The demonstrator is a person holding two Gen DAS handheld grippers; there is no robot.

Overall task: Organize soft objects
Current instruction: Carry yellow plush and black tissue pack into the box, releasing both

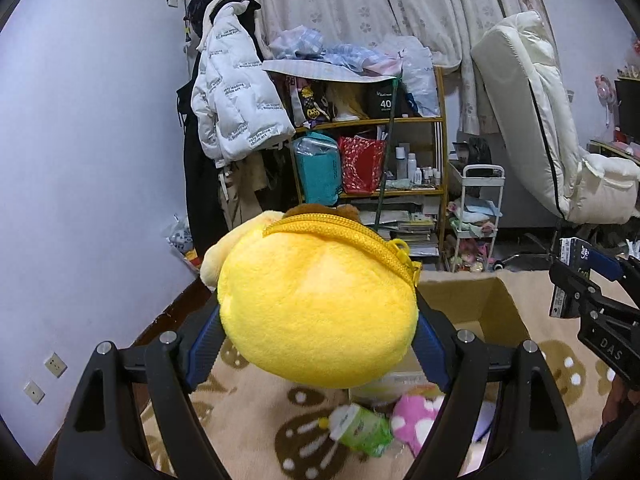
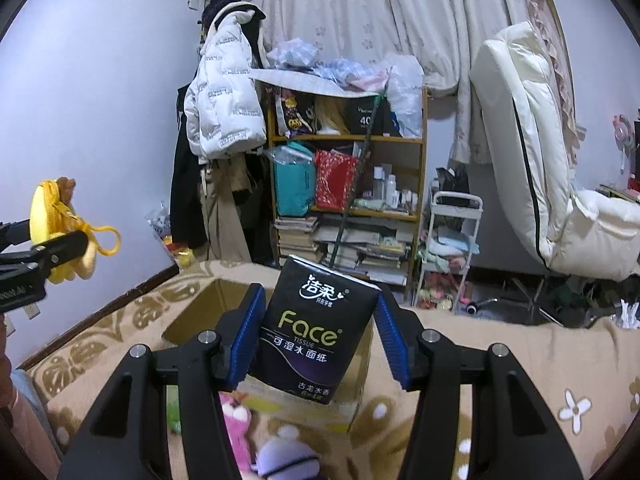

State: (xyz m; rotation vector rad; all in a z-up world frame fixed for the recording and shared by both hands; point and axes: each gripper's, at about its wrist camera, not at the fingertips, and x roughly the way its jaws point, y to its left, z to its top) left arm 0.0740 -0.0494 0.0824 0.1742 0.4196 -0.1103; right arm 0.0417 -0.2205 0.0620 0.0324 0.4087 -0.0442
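My left gripper [image 1: 318,336] is shut on a yellow plush pouch [image 1: 316,304] with a zipper, held in the air above the blanket. It also shows at the left edge of the right wrist view [image 2: 52,216]. My right gripper [image 2: 320,340] is shut on a black Face tissue pack [image 2: 318,328], held above an open cardboard box [image 2: 216,300]. The box also shows in the left wrist view [image 1: 480,300]. The right gripper appears at the right edge of the left wrist view [image 1: 592,300].
A pink plush [image 1: 414,416], a green tissue pack [image 1: 360,428] and a purple plush [image 2: 286,456] lie on the beige patterned blanket [image 2: 500,380]. Behind stand a cluttered wooden shelf [image 2: 348,184], a white cart [image 2: 448,248], hanging jackets [image 2: 224,100] and a white recliner chair [image 2: 540,168].
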